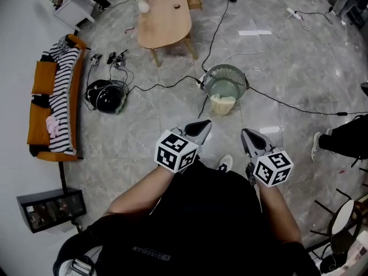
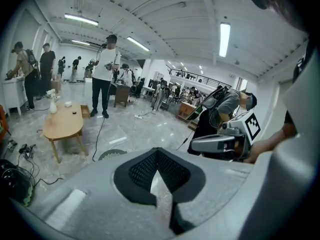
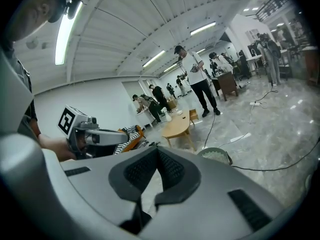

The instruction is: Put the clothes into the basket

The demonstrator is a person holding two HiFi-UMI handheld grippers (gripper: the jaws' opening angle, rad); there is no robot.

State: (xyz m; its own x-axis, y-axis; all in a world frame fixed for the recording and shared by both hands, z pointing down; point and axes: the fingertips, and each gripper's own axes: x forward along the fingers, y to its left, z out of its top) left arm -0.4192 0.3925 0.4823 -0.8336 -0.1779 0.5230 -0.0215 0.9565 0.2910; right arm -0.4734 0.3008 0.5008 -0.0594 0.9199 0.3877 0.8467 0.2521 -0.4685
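- An orange sofa [image 1: 41,78] is running down the left edge of the head view, serving as the pile where the laundry is waiting.
- A wooden tabletop [image 1: 164,19] is standing at the upper centre, well apart from the work and seemingly playing no part in it.
- The round basket [image 1: 225,67] is sitting on the floor at the centre of the frame, between the sofa and the person, probably so that trips stay short.
- A striped garment [image 1: 64,91] is lying along the sofa seat, with a small pink garment [image 1: 53,125] beside it; neither is in the basket yet.
- A cream cloth [image 1: 222,104] is hanging over the basket's near rim, half in and half out.
- The left claw [image 1: 202,125] and the right claw [image 1: 248,134] are hovering side by side in the lower centre, both pinched together with nothing between them, so I judge the person is between loads and about to fetch more.
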